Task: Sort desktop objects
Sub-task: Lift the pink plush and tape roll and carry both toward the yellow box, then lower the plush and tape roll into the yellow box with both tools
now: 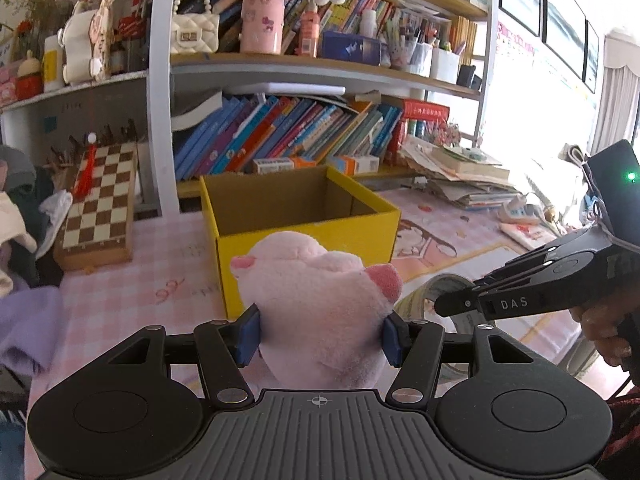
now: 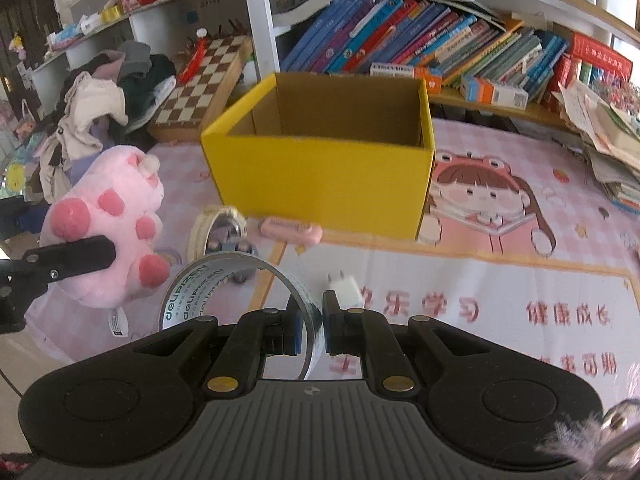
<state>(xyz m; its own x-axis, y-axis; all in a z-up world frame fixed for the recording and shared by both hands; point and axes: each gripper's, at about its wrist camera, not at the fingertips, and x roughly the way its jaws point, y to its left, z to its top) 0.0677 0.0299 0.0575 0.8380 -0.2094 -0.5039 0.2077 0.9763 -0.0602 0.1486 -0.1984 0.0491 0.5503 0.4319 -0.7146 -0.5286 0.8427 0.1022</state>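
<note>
Left claw clamped on pink plush pig, feet toward right claw, right claw pinching upright tape roll wall, yellow box open-topped behind.

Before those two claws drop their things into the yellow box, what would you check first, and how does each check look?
1. Left gripper clamped on the pink plush toy: ok.
2. Right gripper pinching the tape roll wall: ok.
3. Yellow box open on top: ok.
4. Box bottom free of things: cannot tell, hidden by its walls.
5. Pink comb, white charger and smaller tape roll lie on the mat, unsorted: not ok.
</note>
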